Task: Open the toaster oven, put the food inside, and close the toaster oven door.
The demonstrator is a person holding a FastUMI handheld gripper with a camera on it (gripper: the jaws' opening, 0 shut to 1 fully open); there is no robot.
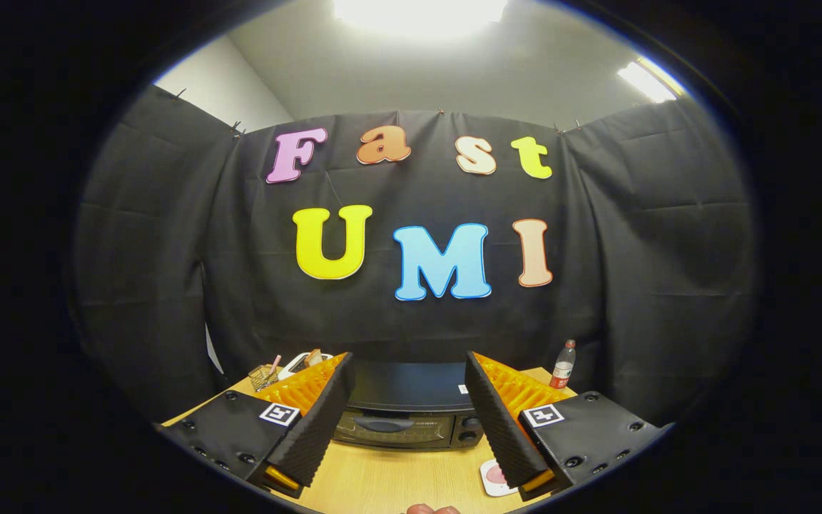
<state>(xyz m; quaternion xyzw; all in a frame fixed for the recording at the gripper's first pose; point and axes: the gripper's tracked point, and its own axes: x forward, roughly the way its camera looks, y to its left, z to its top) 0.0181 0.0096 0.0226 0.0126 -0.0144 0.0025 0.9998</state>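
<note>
One black toaster oven point(404, 414) with a dark glass door stands at twelve o'clock from the gripper point(409, 417), framed by its two spread black ribbed fingers point(322, 421). One clear plastic bottle with a red label point(563, 365) stands at two o'clock. One small wire basket point(263, 376) sits at ten o'clock. One white plate holding something pink point(494, 477) lies at four o'clock. Two ceiling lights point(418, 8) glow overhead.
</note>
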